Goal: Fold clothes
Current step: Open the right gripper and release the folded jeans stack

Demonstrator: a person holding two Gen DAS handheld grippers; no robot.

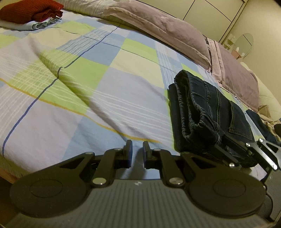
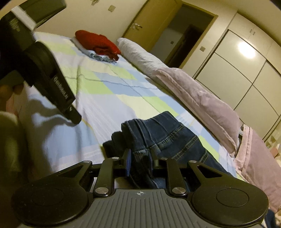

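Observation:
Dark blue folded jeans (image 1: 207, 112) lie on the checked bedspread (image 1: 87, 79) near the pillows. My right gripper (image 2: 140, 157) is shut on the near edge of the jeans (image 2: 158, 133), with denim bunched between its fingers. In the left wrist view the right gripper (image 1: 228, 145) reaches in from the lower right onto that same edge. My left gripper (image 1: 137, 152) hovers low over the bedspread just left of the jeans, with a narrow gap between its fingers and nothing in it. In the right wrist view the left gripper (image 2: 74, 118) points down at the bedspread (image 2: 114, 91).
A stack of folded clothes topped by a red sweater (image 1: 29, 10) (image 2: 96, 42) sits at the far corner of the bed. Mauve pillows (image 1: 158, 26) (image 2: 193, 94) line the far side. Beyond them stand a wardrobe (image 2: 237, 61), a door (image 2: 149, 22) and a round mirror (image 1: 244, 43).

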